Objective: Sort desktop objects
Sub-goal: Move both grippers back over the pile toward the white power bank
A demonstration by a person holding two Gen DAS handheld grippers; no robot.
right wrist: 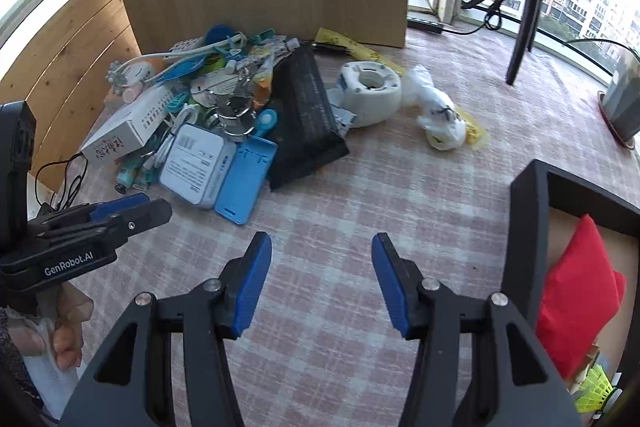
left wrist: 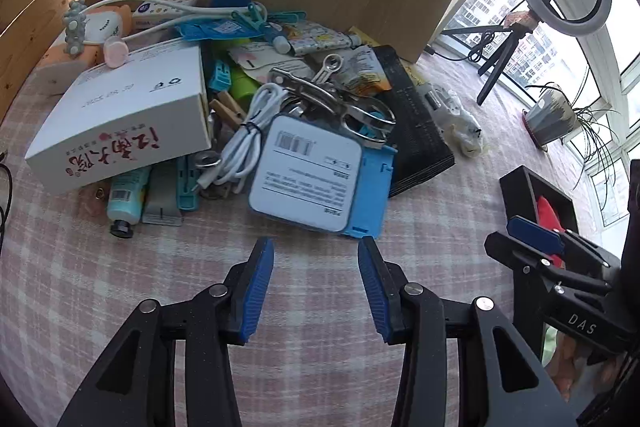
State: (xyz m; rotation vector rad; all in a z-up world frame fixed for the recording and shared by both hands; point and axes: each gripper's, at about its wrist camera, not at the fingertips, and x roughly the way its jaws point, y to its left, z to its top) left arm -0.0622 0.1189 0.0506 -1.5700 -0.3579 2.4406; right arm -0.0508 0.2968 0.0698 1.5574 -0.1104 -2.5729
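While both grippers hover with jaws parted and empty above the pink checked tablecloth (right wrist: 328, 195), the left gripper (left wrist: 316, 259) faces the clutter pile, its white power bank (left wrist: 306, 173) nearest; the right gripper (right wrist: 322, 255) points beside the black storage box (right wrist: 524, 227) holding a red pouch (right wrist: 580, 299)

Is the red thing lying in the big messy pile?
No, the red pouch sits inside the black box, apart from the pile.
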